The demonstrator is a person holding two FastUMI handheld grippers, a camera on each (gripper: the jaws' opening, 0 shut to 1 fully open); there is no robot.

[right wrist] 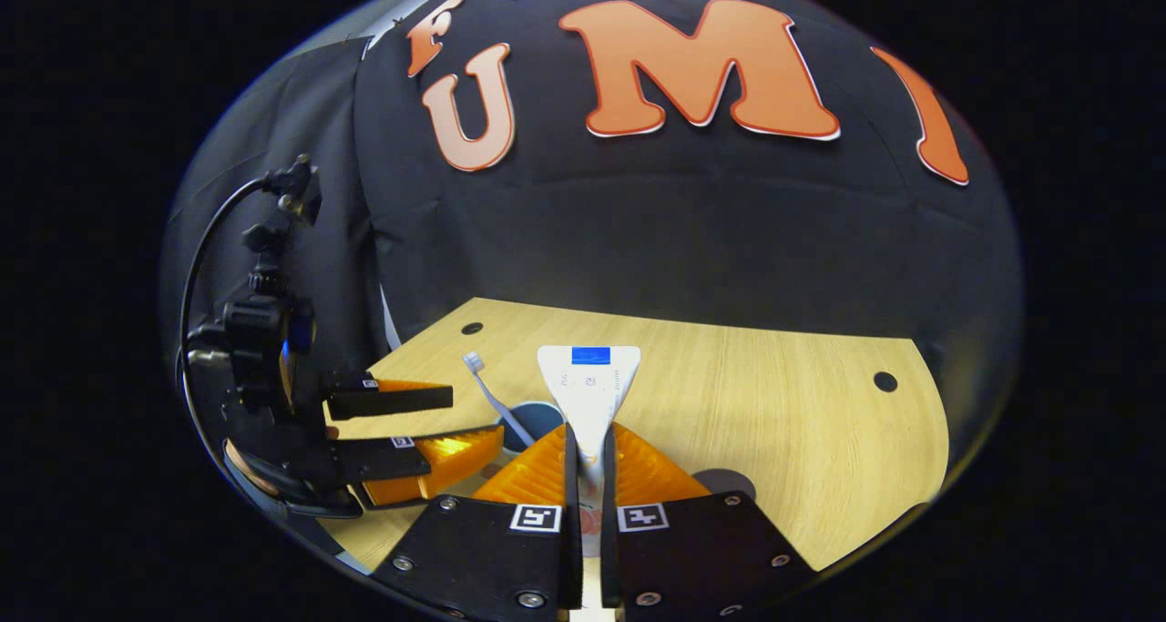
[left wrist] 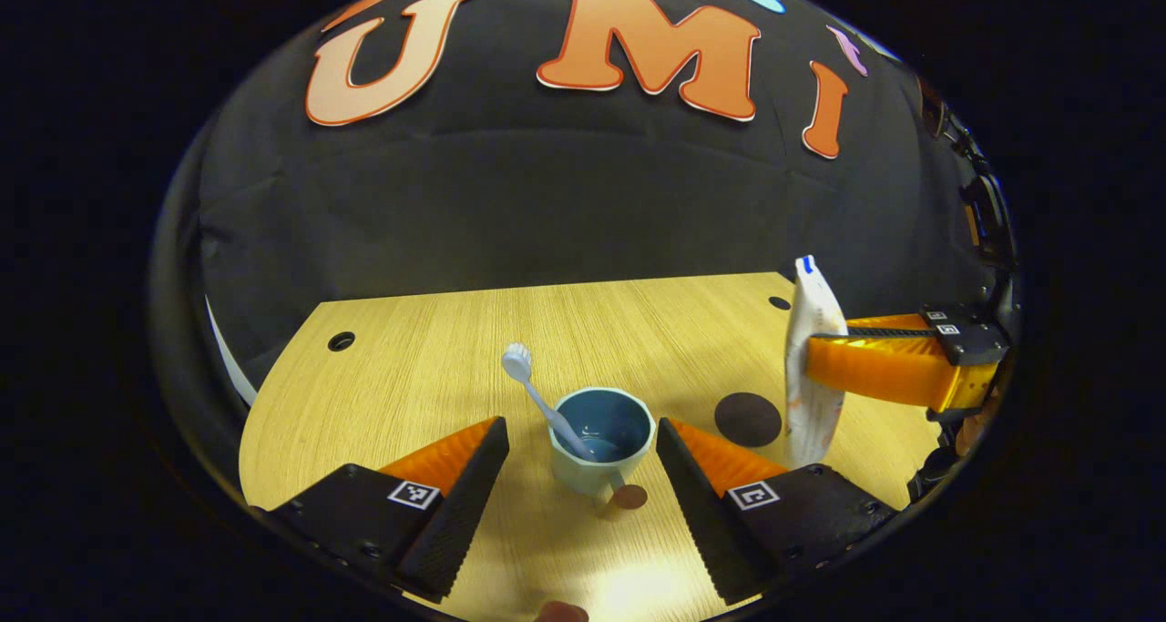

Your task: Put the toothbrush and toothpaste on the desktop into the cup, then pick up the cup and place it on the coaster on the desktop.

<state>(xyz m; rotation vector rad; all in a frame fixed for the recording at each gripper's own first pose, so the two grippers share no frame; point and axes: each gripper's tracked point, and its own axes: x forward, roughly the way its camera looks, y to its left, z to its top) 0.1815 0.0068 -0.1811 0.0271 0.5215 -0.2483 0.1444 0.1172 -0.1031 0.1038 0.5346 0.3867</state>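
Right gripper view: cup (right wrist: 537, 417) mostly hidden.

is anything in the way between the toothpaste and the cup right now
Nothing visible blocks it. The right tool holds the white toothpaste tube upright, to the side of the pale blue cup. The pale toothbrush leans in the cup, leaving most of the mouth open.

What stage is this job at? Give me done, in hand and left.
Done: the toothbrush stands in the cup, head up. In hand: the right gripper is shut on the toothpaste, held upright off the desktop, beside the cup. The left gripper is open around the cup. Left: toothpaste into the cup, then cup onto the coaster.
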